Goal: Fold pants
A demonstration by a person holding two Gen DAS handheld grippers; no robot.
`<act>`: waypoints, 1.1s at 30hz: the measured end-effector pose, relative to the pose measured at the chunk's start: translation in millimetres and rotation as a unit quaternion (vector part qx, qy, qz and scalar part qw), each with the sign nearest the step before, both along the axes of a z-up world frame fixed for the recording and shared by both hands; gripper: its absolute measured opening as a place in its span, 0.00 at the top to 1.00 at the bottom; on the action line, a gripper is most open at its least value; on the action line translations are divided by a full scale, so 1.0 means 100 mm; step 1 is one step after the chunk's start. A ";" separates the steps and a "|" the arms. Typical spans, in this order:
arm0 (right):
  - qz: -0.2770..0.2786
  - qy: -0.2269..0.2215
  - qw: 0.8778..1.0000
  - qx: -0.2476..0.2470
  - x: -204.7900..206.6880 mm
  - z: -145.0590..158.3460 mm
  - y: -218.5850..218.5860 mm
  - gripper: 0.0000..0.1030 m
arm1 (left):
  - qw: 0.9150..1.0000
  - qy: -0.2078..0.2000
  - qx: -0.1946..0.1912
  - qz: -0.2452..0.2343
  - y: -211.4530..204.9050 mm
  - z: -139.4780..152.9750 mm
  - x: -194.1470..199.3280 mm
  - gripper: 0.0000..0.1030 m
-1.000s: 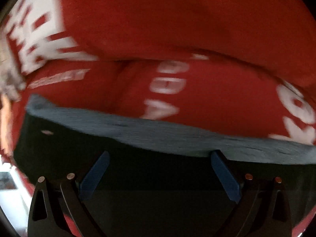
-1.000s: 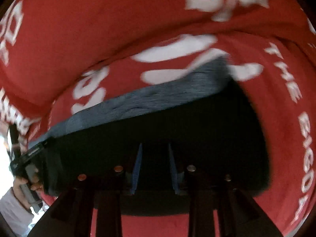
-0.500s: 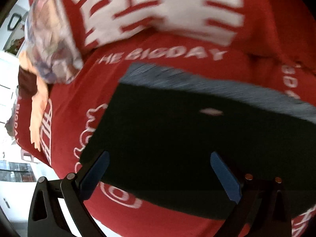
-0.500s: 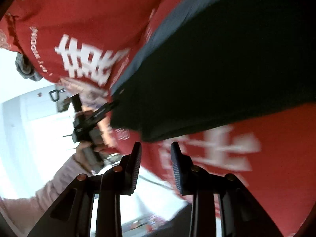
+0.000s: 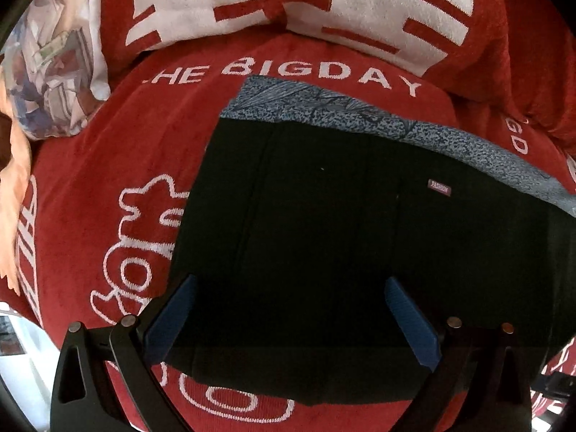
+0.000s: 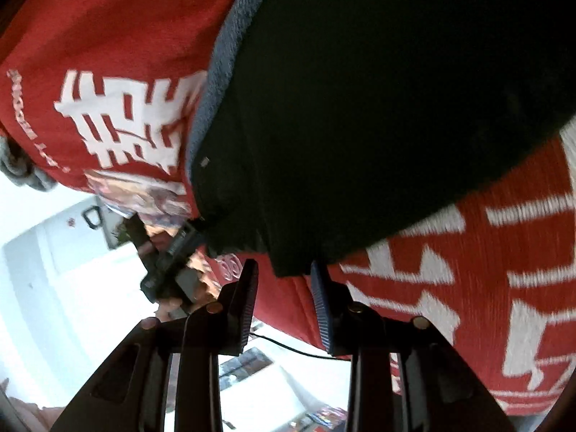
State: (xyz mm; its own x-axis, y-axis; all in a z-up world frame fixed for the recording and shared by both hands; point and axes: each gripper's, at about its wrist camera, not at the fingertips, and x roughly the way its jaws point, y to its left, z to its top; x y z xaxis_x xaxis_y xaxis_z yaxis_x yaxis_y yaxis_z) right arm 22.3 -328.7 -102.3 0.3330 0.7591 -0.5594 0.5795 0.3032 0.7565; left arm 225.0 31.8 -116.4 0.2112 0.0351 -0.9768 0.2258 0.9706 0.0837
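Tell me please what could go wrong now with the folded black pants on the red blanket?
1. The folded black pants with the grey patterned waistband lie close to the near edge of the red plush blanket with white lettering; a careless nudge might slide them off.
2. The left tongs hang open right above the fabric and could snag the top layer and undo the fold.
3. The right tongs sit beside a pants corner and might catch it.

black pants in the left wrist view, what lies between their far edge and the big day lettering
A blue-grey patterned band along the black pants, then bare red blanket, seen in the left wrist view.
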 end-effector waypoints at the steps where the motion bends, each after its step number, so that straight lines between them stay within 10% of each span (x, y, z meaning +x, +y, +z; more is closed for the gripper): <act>1: -0.004 0.004 1.000 -0.001 0.03 -0.01 0.02 0.66 | 1.000 -0.001 -0.002 0.001 0.00 0.00 0.00 0.00; 6: -0.028 0.004 1.000 -0.006 0.23 -0.05 0.03 0.66 | 1.000 -0.001 -0.006 0.002 -0.01 0.01 0.00 0.00; 9: -0.018 -0.002 0.999 -0.044 0.32 0.09 0.05 0.91 | 1.000 -0.003 -0.007 0.001 0.04 0.02 0.00 0.00; 15: -0.019 0.049 0.997 -0.059 0.02 -0.07 0.10 0.95 | 1.000 -0.005 -0.003 0.001 0.05 0.05 -0.05 0.00; 20: 0.098 0.021 0.991 -0.093 0.28 0.33 0.19 0.90 | 0.999 -0.021 -0.029 0.014 0.16 0.32 -0.11 0.00; 25: 0.240 -0.101 0.944 -0.204 1.42 0.91 0.58 0.62 | 0.999 -0.021 -0.020 0.015 0.22 0.24 -0.17 0.00; 33: 0.429 -0.182 0.849 -0.250 3.15 0.64 2.02 0.58 | 0.998 -0.049 -0.034 0.012 0.28 0.05 -0.27 0.00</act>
